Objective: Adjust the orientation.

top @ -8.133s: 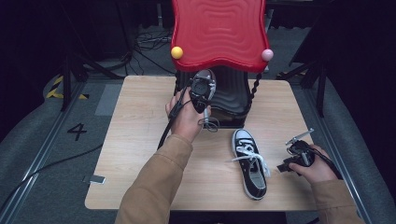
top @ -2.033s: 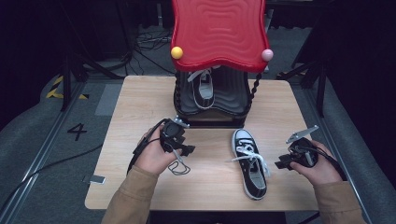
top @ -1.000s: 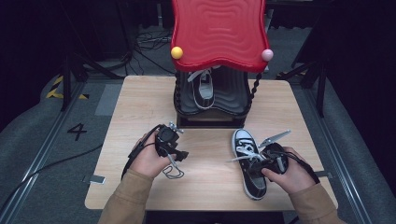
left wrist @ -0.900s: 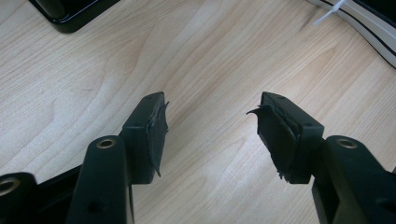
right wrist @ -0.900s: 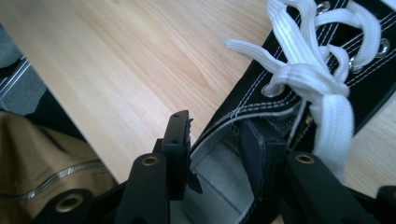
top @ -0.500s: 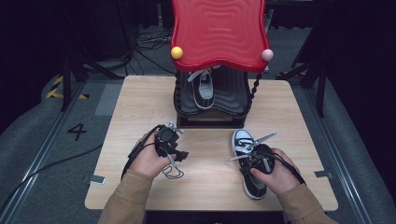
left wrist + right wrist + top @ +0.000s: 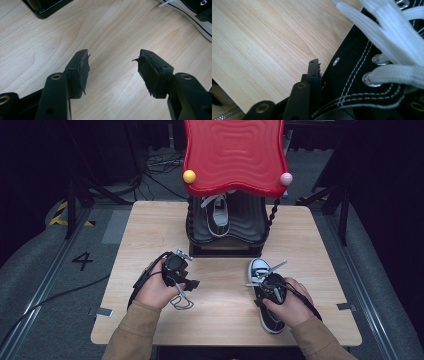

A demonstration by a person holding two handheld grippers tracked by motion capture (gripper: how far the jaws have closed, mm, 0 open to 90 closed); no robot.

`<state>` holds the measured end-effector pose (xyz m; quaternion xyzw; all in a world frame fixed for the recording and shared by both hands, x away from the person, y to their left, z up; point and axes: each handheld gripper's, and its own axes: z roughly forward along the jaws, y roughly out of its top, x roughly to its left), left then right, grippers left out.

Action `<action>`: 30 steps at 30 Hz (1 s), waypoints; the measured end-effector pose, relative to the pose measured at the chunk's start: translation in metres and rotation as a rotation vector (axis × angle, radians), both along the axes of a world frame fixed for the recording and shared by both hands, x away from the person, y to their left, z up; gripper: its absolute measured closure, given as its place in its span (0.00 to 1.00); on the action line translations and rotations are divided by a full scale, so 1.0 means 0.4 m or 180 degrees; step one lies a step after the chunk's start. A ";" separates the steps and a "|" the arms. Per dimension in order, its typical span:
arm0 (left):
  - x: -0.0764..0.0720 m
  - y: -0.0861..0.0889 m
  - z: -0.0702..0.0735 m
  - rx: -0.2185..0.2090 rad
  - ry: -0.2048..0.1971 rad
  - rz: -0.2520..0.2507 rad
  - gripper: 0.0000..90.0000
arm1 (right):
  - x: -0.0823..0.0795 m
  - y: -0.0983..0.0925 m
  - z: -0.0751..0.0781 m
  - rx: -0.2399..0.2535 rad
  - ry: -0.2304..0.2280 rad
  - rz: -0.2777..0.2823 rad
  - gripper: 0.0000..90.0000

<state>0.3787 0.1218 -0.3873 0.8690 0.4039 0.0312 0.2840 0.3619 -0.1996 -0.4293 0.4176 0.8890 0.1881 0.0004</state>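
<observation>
A black canvas shoe (image 7: pixel 273 318) with white laces lies on the wooden table (image 7: pixel 225 320) at the right, toe pointing away. My right gripper (image 7: pixel 270 288) sits over its middle, and its jaws have just been closing around it. In the right gripper view one black finger (image 7: pixel 313 73) lies flat against the shoe's side (image 7: pixel 352 62), under the laces (image 7: pixel 387 37); the other jaw is hidden behind the shoe. My left gripper (image 7: pixel 186 280) rests low over the table left of centre, open (image 7: pixel 115 66) with bare wood between its jaws. The shoe's white edge (image 7: pixel 197 17) shows beyond it.
A black shoe rack (image 7: pixel 225 245) with a wavy red top (image 7: pixel 232 150) stands at the table's far middle, a matching shoe (image 7: pixel 218 217) on its shelf. The rack's corner (image 7: pixel 45 7) is close to the left gripper. A thin cable loop (image 7: pixel 181 303) lies by the left hand.
The right hand has slid left and down from beside the shoe onto its middle, and its jaws have narrowed around it. The left hand has stayed put.
</observation>
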 end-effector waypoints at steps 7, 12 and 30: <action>0.005 0.028 0.012 -0.0044 -0.0037 0.0072 0.46 | 0.011 0.016 0.001 -0.0147 0.0066 -0.0131 0.83; 0.010 0.038 0.011 -0.0054 -0.0039 0.0084 0.46 | 0.019 0.013 0.002 -0.0135 0.0150 -0.0176 0.87; 0.002 0.073 0.018 -0.0152 -0.0031 0.0164 0.47 | 0.002 -0.040 0.059 -0.0025 0.0214 -0.0408 0.98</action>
